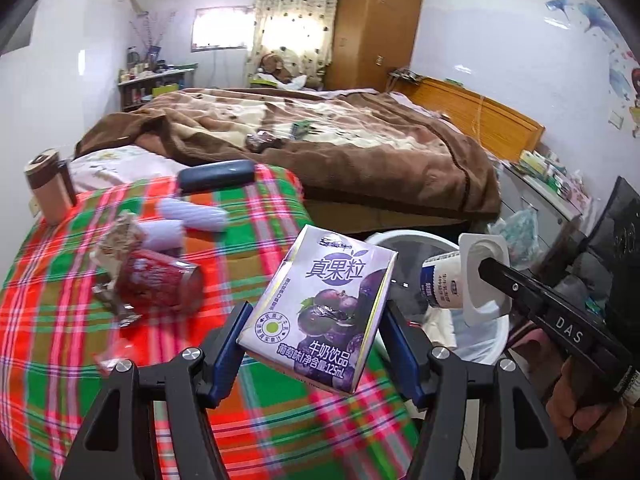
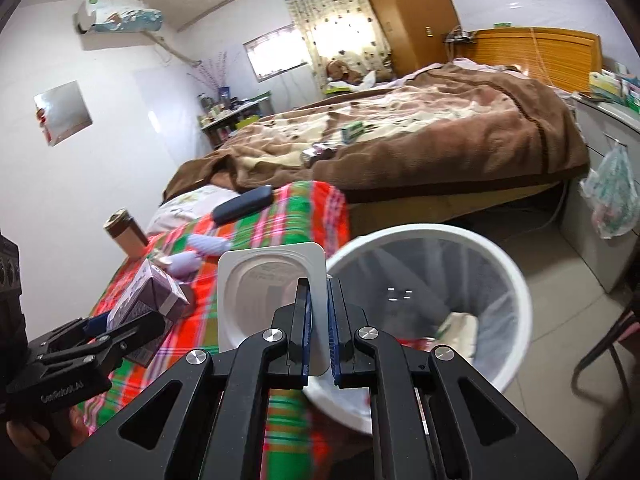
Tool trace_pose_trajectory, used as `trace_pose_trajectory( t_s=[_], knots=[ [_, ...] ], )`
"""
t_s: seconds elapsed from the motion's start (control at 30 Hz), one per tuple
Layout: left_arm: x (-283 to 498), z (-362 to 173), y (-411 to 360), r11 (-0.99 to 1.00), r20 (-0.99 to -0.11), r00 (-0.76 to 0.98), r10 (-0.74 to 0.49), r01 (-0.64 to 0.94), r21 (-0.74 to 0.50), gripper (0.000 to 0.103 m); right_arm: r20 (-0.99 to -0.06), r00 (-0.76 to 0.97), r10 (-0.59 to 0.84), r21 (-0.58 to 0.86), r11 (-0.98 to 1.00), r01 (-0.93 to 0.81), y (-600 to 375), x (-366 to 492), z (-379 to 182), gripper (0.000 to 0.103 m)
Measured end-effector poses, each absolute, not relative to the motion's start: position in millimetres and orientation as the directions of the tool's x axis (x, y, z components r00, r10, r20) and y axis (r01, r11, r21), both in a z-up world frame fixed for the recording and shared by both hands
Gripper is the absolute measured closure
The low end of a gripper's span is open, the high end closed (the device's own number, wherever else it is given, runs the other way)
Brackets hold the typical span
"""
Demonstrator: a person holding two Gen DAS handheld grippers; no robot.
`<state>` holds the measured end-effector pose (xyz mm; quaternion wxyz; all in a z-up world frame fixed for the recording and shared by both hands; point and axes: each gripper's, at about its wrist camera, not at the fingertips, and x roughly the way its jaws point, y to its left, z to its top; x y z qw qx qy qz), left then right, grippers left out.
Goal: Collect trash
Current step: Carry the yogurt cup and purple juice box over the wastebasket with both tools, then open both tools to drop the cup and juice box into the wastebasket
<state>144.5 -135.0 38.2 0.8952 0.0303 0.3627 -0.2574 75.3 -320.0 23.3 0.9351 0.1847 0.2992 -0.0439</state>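
Observation:
My left gripper (image 1: 314, 320) is shut on a purple grape milk carton (image 1: 320, 308) and holds it above the right edge of the plaid-covered table (image 1: 60, 312); the carton also shows in the right wrist view (image 2: 148, 296). My right gripper (image 2: 319, 296) is shut on the wall of an empty white yogurt cup (image 2: 264, 300), held at the rim of the white trash bin (image 2: 500, 264). In the left wrist view the cup (image 1: 460, 280) hangs over the bin (image 1: 400, 236). A red can (image 1: 160, 280), a crumpled wrapper (image 1: 120, 236) and white rolled items (image 1: 192, 212) lie on the table.
A brown cup (image 1: 48, 188) and a dark case (image 1: 216, 174) sit at the table's far side. A bed with a brown blanket (image 1: 340, 140) holds a small can and a green packet. The bin holds some trash (image 2: 456, 328). A plastic bag (image 2: 612, 196) hangs by a cabinet.

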Motion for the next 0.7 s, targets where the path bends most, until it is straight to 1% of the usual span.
trace_pose_trajectory(
  t_s=[0.23,0.5,0.7],
  knots=[
    [141,28,-179,0.835,-0.684,0.573,-0.451,0.542,-0.097,0.039,-0.595,0.804,-0.014,0.316,0.915,0.249,-347,71,16,0.095],
    [146,19,-216,0.798,-0.701,0.518,-0.490,0.591,-0.121,0.039,-0.638,0.766,-0.070,0.279,0.907,0.315,-372,71,4,0.095],
    [155,9,-233,0.794,-0.721,0.499,-0.481,0.596,-0.117,0.038,-0.674,0.734,-0.084,0.248,0.910,0.332,-383,77,-5,0.095]
  ],
)
